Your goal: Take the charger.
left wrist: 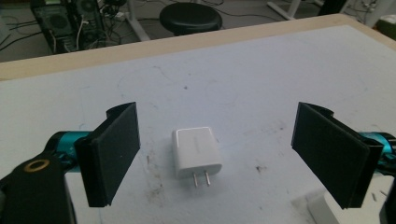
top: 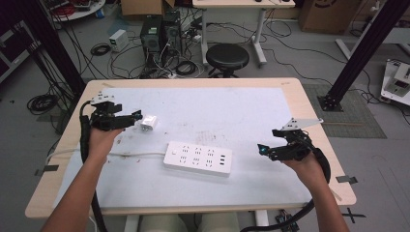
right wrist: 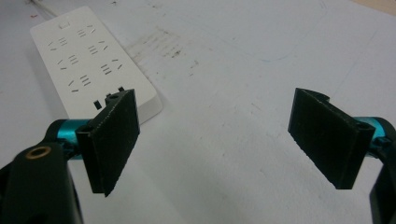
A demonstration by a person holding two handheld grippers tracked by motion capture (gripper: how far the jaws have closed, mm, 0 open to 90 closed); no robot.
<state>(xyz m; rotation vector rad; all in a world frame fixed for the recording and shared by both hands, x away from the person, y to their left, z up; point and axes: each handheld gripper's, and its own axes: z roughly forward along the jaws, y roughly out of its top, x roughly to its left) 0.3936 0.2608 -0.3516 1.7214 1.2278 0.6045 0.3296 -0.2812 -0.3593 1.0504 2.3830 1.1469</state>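
A small white plug adapter (top: pixel 149 123) lies on the white mat, its two metal prongs toward my left gripper (top: pixel 138 116). In the left gripper view the adapter (left wrist: pixel 196 152) rests between the wide-open jaws of my left gripper (left wrist: pixel 219 158), touching neither pad. A white power strip (top: pixel 197 158) with several sockets lies in the middle of the mat, its cord (top: pixel 130 154) running left. My right gripper (top: pixel 263 150) hovers open to the right of the strip. In the right gripper view the strip (right wrist: pixel 91 60) sits ahead on the left, partly behind the left jaw of my right gripper (right wrist: pixel 215 140).
The table (top: pixel 309 111) has a wooden rim around the white mat. A black stool (top: pixel 227 57) stands beyond the far edge, with computer towers (top: pixel 162 31) and cables on the floor. A black frame post (top: pixel 360 53) rises at the right.
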